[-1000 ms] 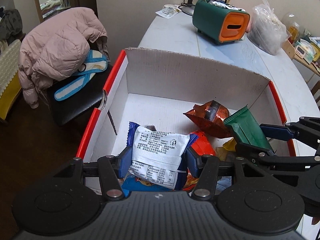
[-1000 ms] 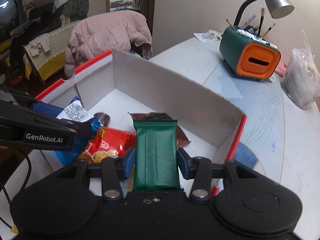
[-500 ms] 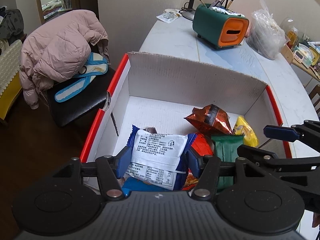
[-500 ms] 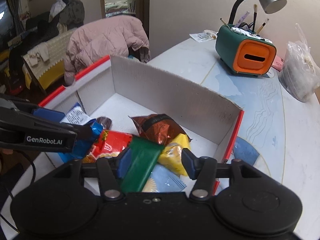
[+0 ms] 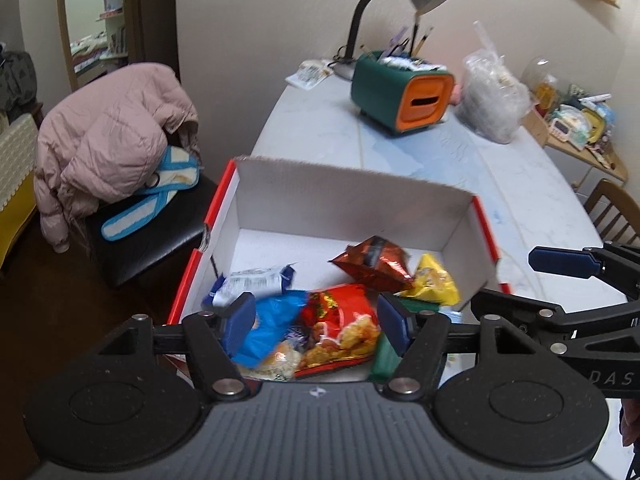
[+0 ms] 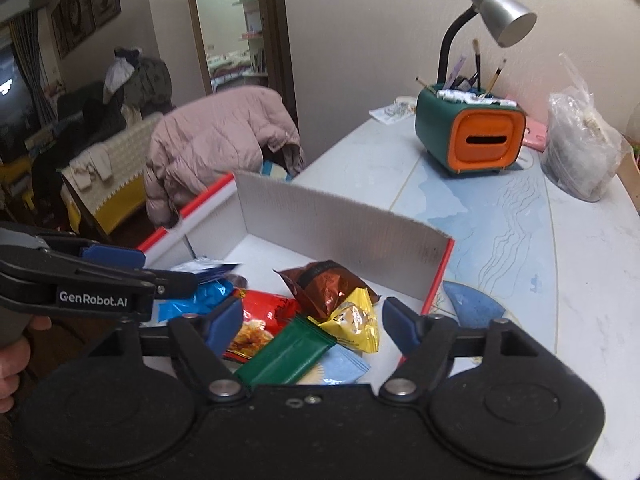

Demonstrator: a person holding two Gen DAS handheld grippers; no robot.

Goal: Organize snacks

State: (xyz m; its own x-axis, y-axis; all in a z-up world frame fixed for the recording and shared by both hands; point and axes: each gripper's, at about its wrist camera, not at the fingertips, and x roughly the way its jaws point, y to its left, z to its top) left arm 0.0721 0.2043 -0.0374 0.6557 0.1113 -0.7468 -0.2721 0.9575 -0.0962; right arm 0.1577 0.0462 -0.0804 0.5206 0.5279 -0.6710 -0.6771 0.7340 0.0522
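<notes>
Snack box (image 5: 352, 196) on counter (image 5: 520, 184): packets dropped inside for sorting; left claw (image 5: 316, 320) and right claw (image 6: 312, 320) just opening, both empty.

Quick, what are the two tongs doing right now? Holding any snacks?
Left tongs: open, just been opening, holding nothing; the snacks lie in the box below.
Right tongs: open, just been opening; green packet dropped into the box.

**Two wrist views over one box**

Each fisheye looks forward and downward along its own tongs, close above the cardboard box (image 5: 352, 200) of snacks. Both share the box, the surface (image 6: 580, 280) beyond, the lamp (image 6: 500, 20) and each other's tongs at the edge.
</notes>
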